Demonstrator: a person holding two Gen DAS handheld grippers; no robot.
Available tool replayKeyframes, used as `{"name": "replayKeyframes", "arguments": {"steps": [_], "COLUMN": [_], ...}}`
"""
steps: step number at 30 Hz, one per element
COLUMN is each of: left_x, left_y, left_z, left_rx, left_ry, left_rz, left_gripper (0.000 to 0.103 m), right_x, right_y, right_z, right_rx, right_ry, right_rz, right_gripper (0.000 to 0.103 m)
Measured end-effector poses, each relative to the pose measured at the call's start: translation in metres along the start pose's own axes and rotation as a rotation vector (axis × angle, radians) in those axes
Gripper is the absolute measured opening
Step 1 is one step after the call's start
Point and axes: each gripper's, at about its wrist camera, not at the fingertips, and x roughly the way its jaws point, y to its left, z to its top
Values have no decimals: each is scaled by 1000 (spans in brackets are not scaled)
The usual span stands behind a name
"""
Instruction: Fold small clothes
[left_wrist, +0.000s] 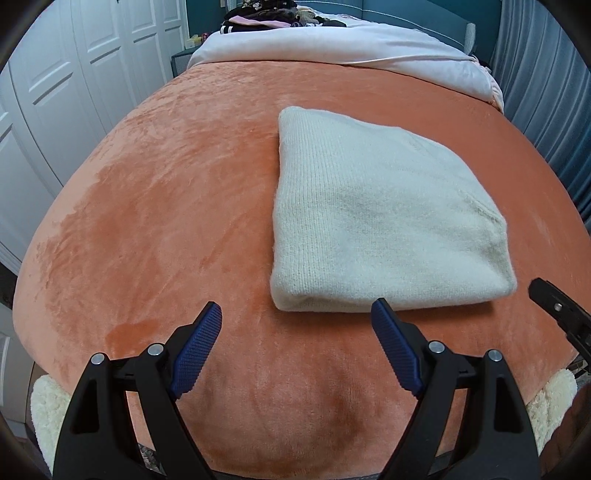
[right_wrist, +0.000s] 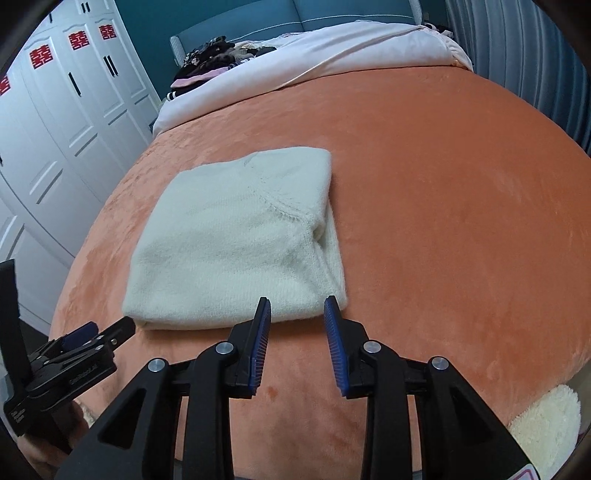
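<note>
The cream knitted sweater (left_wrist: 384, 218) lies folded into a thick square on the orange plush blanket (left_wrist: 166, 206), right of centre in the left wrist view and left of centre in the right wrist view. The left gripper (left_wrist: 297, 317) has its jaws wide apart and empty, just short of the sweater's near edge at the bottom of the frame. The right gripper (right_wrist: 297, 308) has its jaws partly open and grips nothing, by the near right corner. The fold looks finished, so the step in hand is likely clearing away: lift both tools straight off without brushing the near edge, since loose knit snags on ribbed pads and the top layer would slide
</note>
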Motion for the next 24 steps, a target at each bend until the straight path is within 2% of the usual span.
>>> {"name": "replayKeyframes", "arguments": {"steps": [4,6,7,8,9,13,14,16,17,18,20,22,24], "left_x": [6,10,13,15,17,14,13,11,10,9,8,10,16], "left_y": [4,6,7,8,8,7,6,3,0,-3,-9,-14,-16], "left_z": [4,5,4,4,3,-1,-3,-8,-11,-15,-25,-37,-48], "left_rx": [6,11,10,7,7,24,29,34,35,36,49,66,81], "left_ry": [5,8,15,23,29,17,9,-6,-18,-27,-45,-66,-77], "left_rz": [42,55,58,60,62,70,73,85,85,83,66,63,89], "left_gripper": [81,81,81,81,81,81,81,87,90,92,92,92,92], "right_x": [13,23,35,57,68,37,23,5,-3,-8,-11,-3,7], "right_y": [-12,-10,-10,-9,-10,-11,-11,-10,-9,-9,-9,-10,-9], "right_z": [2,4,2,-2,-5,-8,-12,-22,-30,-38,-56,-72,-87], "right_rx": [28,9,-17,-53,-62,34,52,62,62,64,65,66,52], "right_ry": [23,23,56,128,163,88,51,-6,-45,-75,-119,-105,-89], "right_rz": [1,-29,-59,-114,-123,-65,-47,-47,-67,-89,-133,-158,-170], "right_gripper": [30,30,30,32,32,34,38,54,65,72,78,78,79]}}
